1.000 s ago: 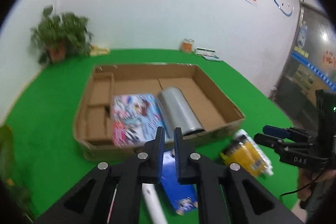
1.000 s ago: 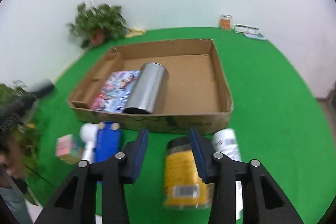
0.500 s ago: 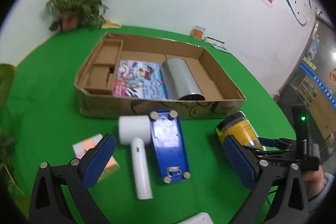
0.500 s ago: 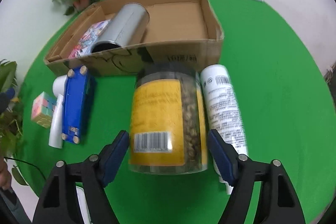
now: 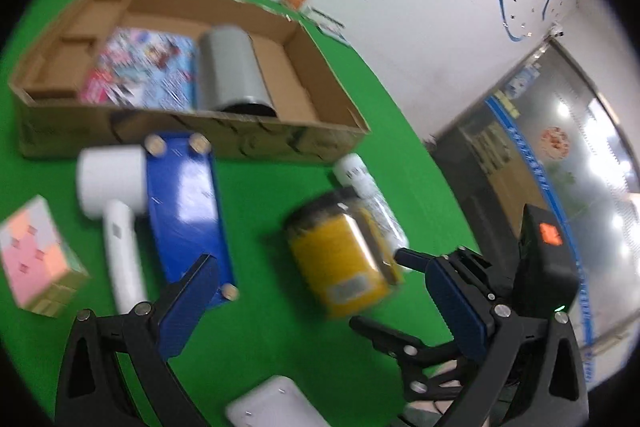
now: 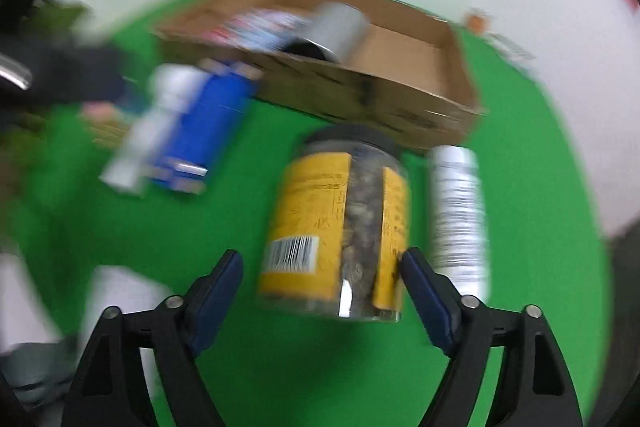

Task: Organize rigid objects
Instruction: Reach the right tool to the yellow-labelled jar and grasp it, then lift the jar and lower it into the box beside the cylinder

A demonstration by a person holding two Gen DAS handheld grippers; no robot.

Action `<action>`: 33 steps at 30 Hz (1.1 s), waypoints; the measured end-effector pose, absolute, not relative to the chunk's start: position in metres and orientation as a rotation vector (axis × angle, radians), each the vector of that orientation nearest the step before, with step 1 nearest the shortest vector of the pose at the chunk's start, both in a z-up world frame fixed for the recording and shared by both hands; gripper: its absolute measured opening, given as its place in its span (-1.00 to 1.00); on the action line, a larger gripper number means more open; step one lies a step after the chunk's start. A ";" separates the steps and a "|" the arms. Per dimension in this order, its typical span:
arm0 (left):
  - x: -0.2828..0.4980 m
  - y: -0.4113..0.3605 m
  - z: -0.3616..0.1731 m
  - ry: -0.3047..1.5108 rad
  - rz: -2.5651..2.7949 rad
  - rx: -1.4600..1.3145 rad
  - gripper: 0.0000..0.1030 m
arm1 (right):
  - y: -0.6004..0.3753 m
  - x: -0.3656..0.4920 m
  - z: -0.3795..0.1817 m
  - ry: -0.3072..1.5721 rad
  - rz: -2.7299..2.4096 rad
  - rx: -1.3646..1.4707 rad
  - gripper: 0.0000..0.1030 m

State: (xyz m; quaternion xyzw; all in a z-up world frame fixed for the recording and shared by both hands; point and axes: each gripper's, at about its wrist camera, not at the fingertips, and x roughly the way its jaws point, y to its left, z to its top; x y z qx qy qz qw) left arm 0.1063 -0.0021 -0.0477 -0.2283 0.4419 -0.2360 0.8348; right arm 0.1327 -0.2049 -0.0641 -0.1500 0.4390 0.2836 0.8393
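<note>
In the right wrist view the right gripper sits at bottom centre with its jaws spread wide, the yellow-labelled jar lying on the green mat between them, seemingly unclamped. A white bottle lies just right of it. The left gripper is likewise spread apart, holding nothing. The cardboard box occupies the upper left.
</note>
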 end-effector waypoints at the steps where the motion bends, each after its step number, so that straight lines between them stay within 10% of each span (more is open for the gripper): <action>1: 0.108 -0.003 -0.053 0.960 -0.517 -0.508 0.98 | -0.209 0.132 -0.059 0.925 0.607 -0.285 0.70; 17: 0.141 -0.024 -0.089 1.171 -0.562 -0.608 0.85 | -0.217 0.192 -0.110 1.290 0.755 0.122 0.59; 33: 0.144 -0.034 -0.043 1.089 -0.488 -0.425 0.66 | -0.197 0.178 -0.054 1.093 0.710 0.033 0.60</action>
